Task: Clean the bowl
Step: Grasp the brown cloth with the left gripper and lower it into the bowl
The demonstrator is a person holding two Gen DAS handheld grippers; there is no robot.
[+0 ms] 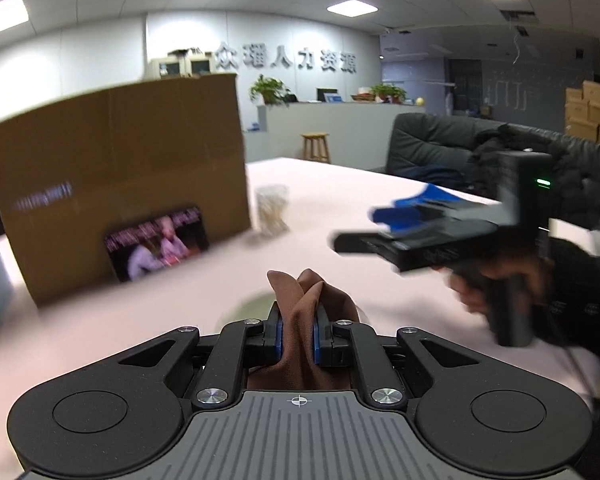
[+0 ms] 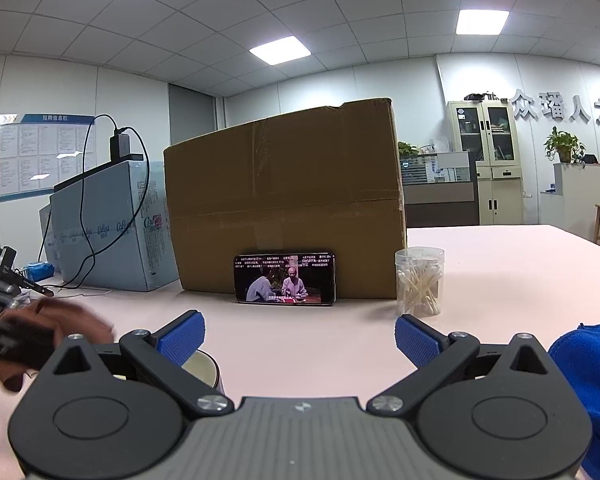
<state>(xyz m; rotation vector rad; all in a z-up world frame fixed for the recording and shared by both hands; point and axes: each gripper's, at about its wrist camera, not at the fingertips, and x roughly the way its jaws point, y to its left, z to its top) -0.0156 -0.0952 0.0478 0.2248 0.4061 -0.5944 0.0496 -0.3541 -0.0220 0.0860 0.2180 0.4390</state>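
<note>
Two grippers are working here, and I'm using the cardboard box (image 2: 284, 200) as the anchor for everything, going left to right.

Left of the box and nearer the cameras, the left gripper (image 1: 298, 334) is pinching a brown cloth (image 1: 306, 300): its fingers (image 1: 277, 338) are clamped tight on the bunched fabric, with a loose tuft poking out past the tips. The right wrist view is blurring that side, so it's probably moving.

In front of the box's left half, down low, the bowl (image 2: 200, 366) is sitting on the pink table (image 2: 500, 272), mostly hidden behind the right gripper's left finger. In the left wrist view only a blurry pale rim is peeking out just beyond the cloth.

Dead centre against the box a phone (image 2: 285, 279) is leaning and playing video. Off the box's right corner a clear jar of cotton swabs (image 2: 419, 286) is standing.

The right gripper (image 2: 298, 340) is hovering in front of the box with its fingers spread wide and nothing between them. A blue cloth (image 2: 580, 360) is lying at the far right.

My take on the step: the cloth is being brought over the bowl. I'd close the empty gripper on the rim first so the bowl isn't skating around, then push that tuft down inside and wipe in circles. Keep the grip firm, since bunched fabric slips.
</note>
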